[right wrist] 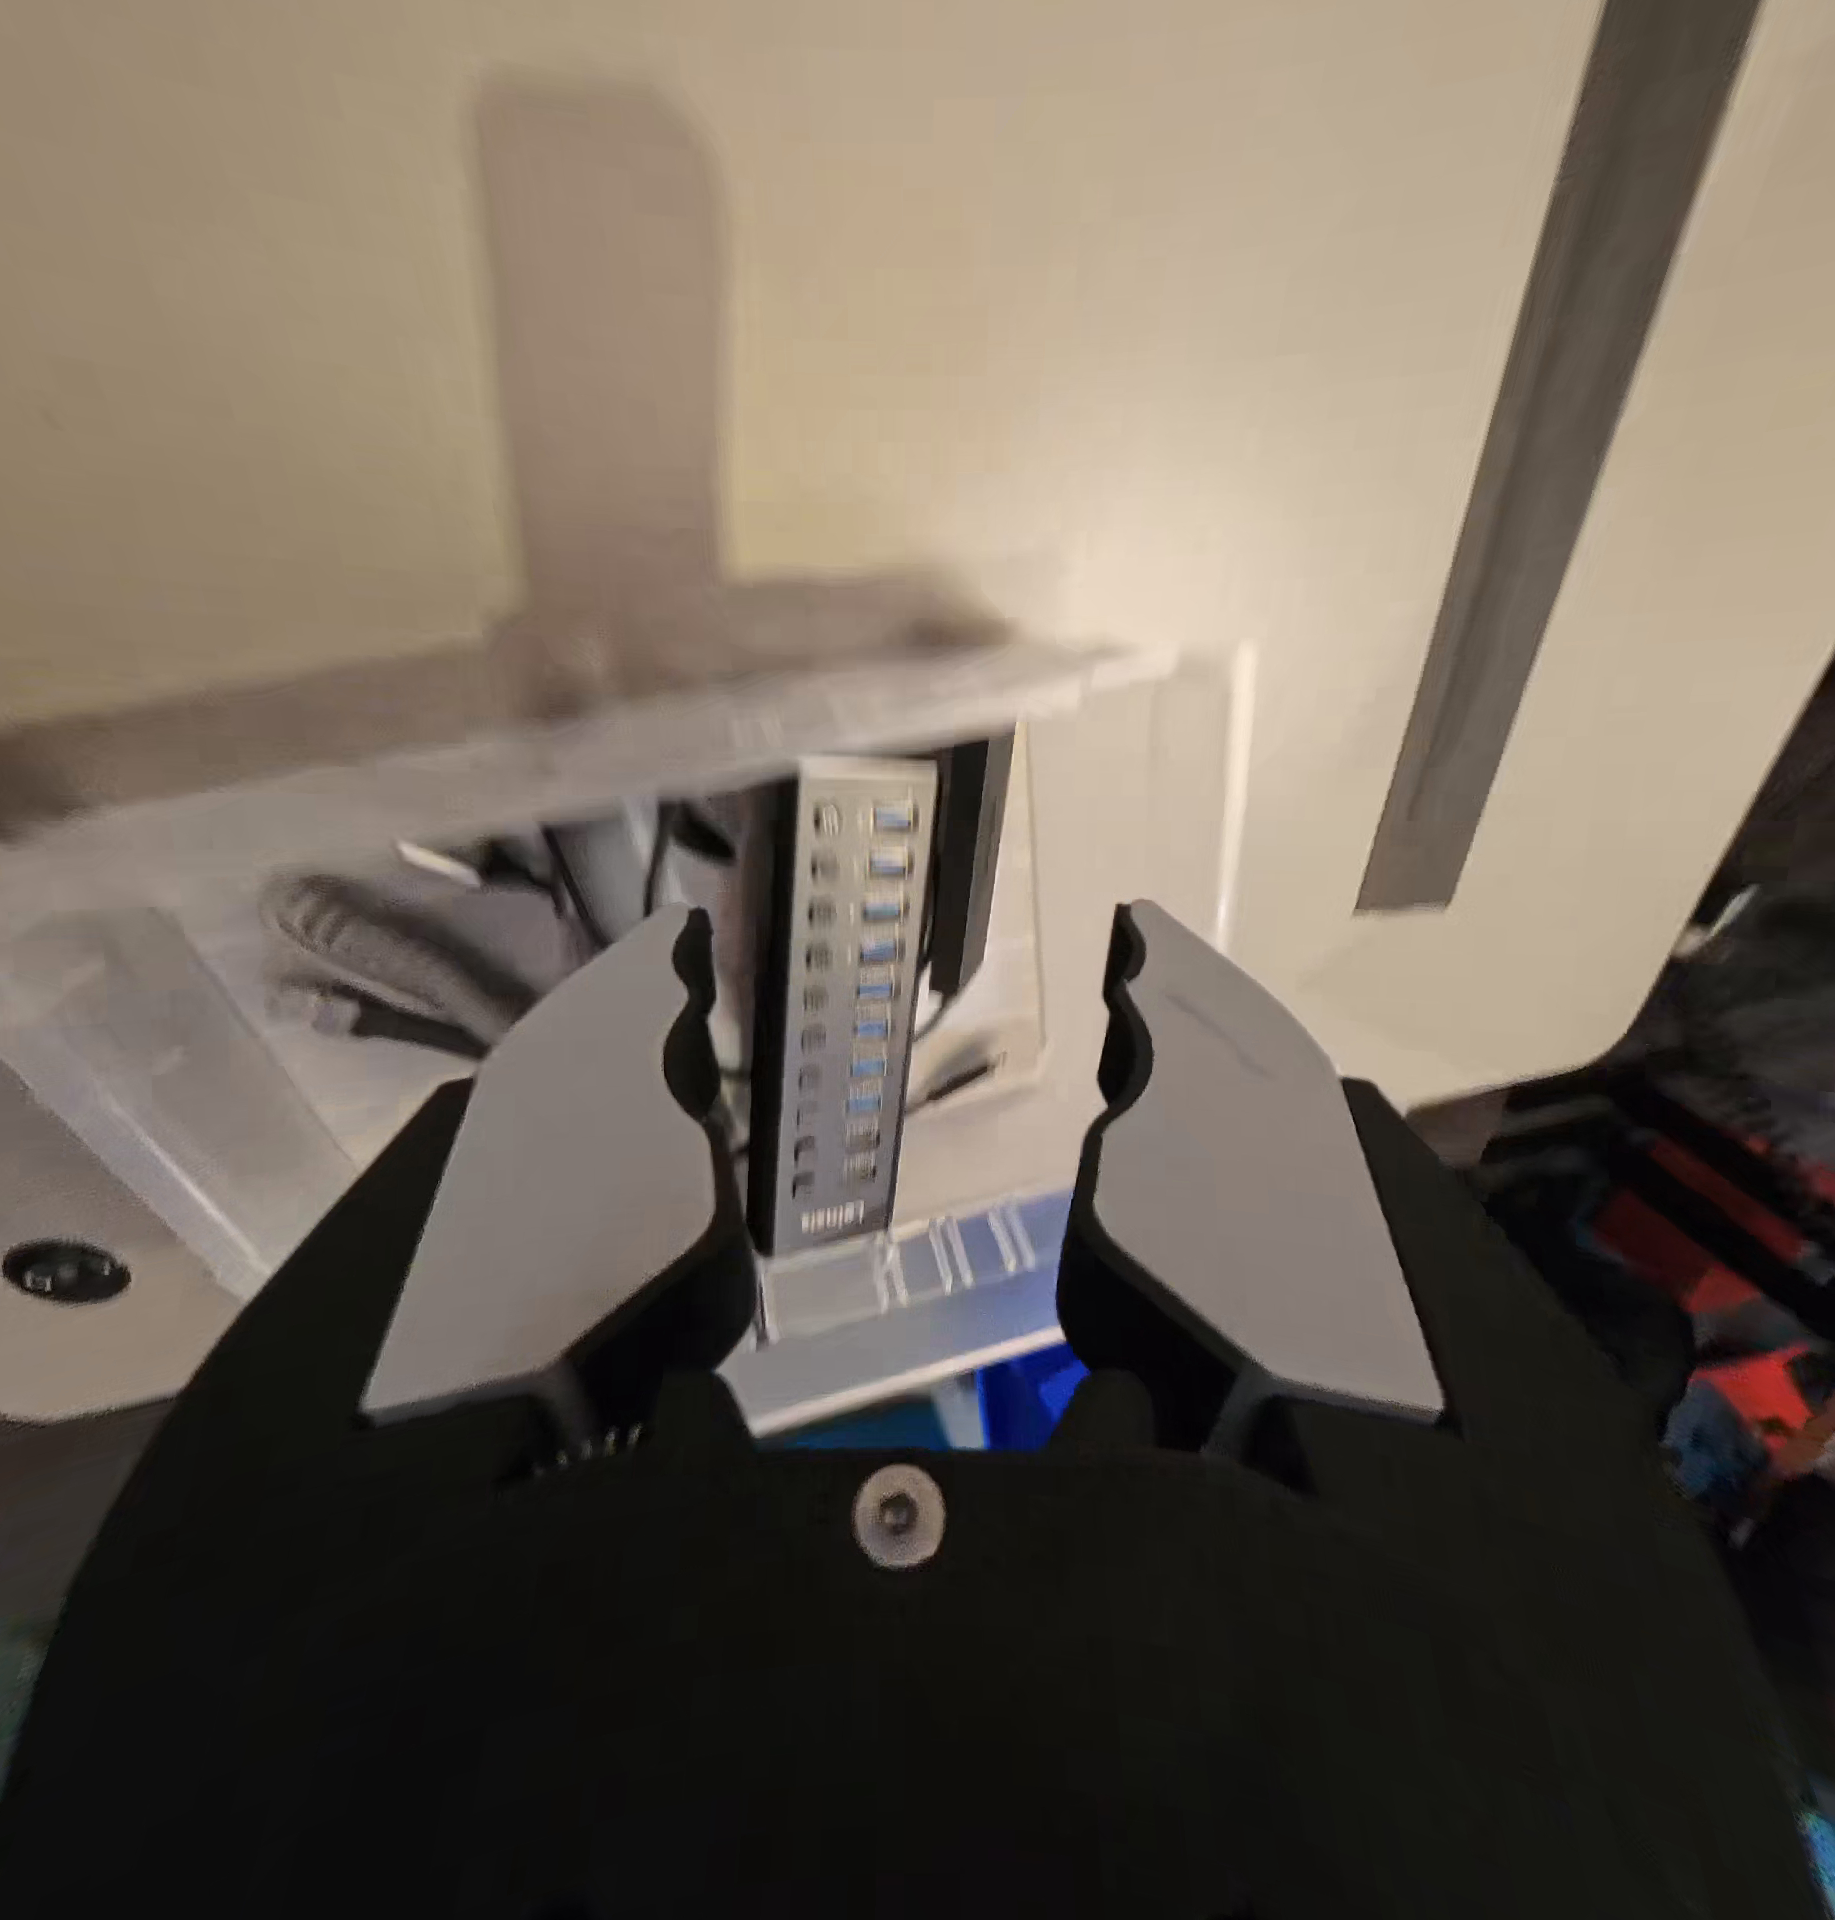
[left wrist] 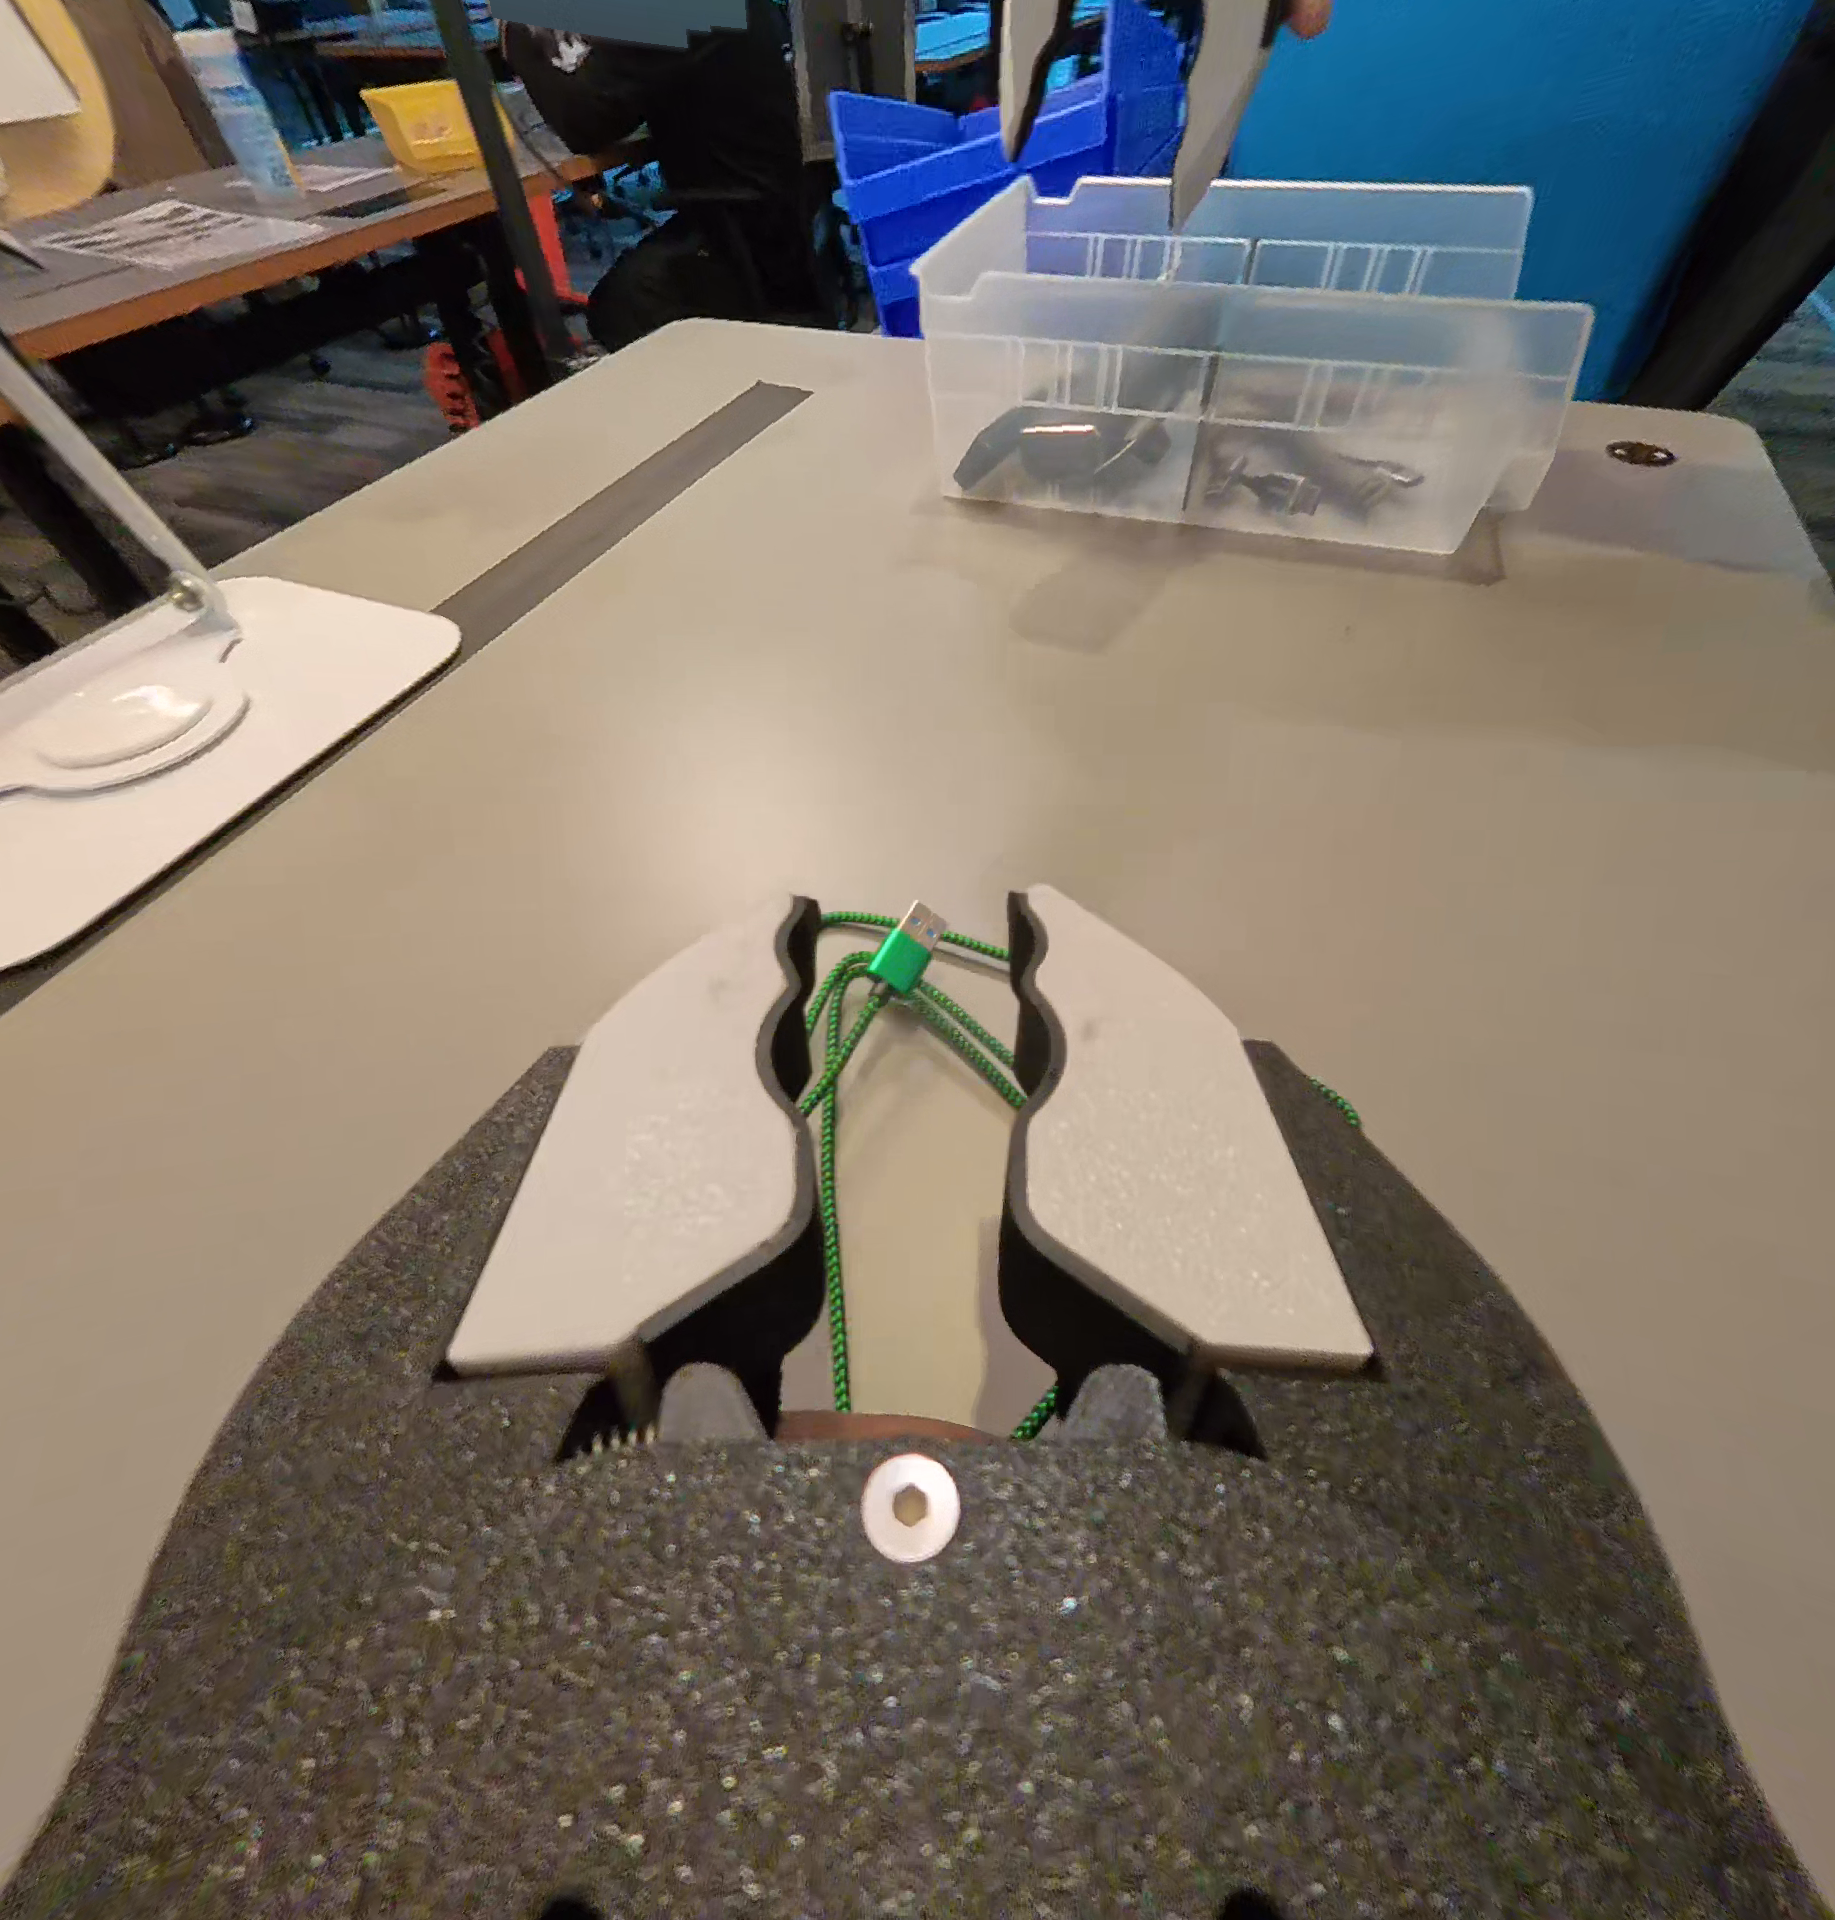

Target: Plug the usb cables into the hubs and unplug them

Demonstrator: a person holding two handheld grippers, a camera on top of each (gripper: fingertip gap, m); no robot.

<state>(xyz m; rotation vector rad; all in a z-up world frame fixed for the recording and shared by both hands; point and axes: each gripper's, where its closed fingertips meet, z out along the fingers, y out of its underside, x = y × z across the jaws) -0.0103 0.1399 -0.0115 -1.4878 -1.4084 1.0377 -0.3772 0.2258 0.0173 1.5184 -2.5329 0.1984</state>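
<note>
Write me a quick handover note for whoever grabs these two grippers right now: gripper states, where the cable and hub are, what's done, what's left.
Left hand-held gripper: open, low over the table, straddling the green cable; its green plug lies between the fingertips, not gripped.
Right hand-held gripper: open, empty, above the clear bin, pointing down at the silver hub standing inside it.
Done: nothing plugged in that I can see; the hub's visible ports look empty, though the view is blurred.
Left: grip the plug, take out the hub, plug in, then unplug.
</note>
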